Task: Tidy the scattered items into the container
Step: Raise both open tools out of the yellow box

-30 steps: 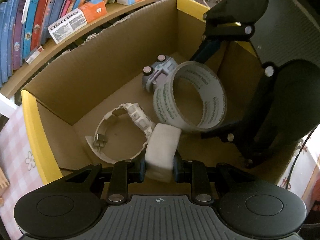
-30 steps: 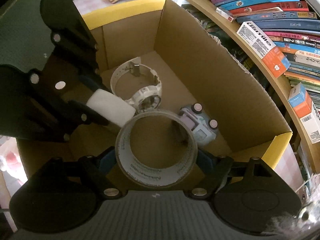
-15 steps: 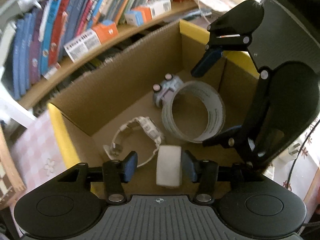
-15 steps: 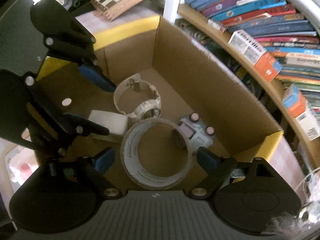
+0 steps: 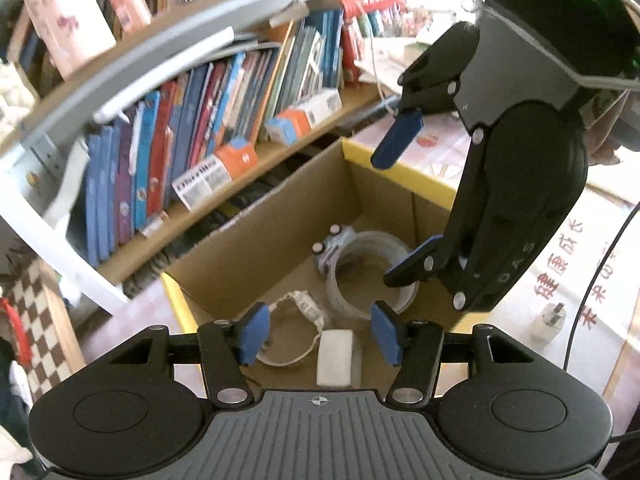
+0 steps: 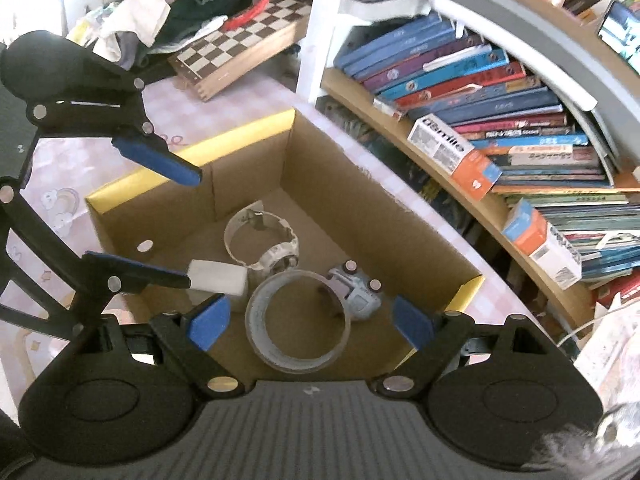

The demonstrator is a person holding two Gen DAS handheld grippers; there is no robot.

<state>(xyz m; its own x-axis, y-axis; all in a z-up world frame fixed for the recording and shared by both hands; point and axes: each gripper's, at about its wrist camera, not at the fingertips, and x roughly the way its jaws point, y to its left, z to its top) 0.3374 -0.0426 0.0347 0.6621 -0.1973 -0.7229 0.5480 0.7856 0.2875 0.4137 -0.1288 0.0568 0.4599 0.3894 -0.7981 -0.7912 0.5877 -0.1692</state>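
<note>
The cardboard box (image 6: 328, 184) with yellow-edged flaps stands open on the table (image 6: 224, 104), which has a pale pink checked cover, just beside a bookshelf (image 6: 492, 208). 4 things lie on the box floor. The roll of tape (image 6: 298, 322) lies on its side, its hole facing up, touching the small toy car (image 6: 356, 292). The car is pale blue and lilac, and lies tipped over with 2 wheels showing; in the left wrist view the tape hides most of it. The white watch (image 6: 264, 246) lies with its strap curved in a ring, near the tape. The white block (image 6: 218, 276) lies beside the watch; whether it touches the watch is hard to tell, and its near end is partly hidden by a blue pad of the left tongs in the right wrist view.

The left tongs (image 5: 320, 334) are spread wide and hold nothing, above the near edge of the box over the block and watch. The right tongs (image 6: 310, 322) are likewise spread wide and empty, above the tape. Each pair shows in the other's view, raised over the box rim.

On the shelf, books (image 6: 460, 76) stand packed and leaning, with 2 orange and white cartons (image 6: 456, 154) in front. A chessboard (image 6: 244, 46) lies farther along the table, next to a heap of clothes (image 6: 168, 4) that is cut off at the frame edge. A white plug (image 5: 550, 320) sits on the table in the left wrist view.
</note>
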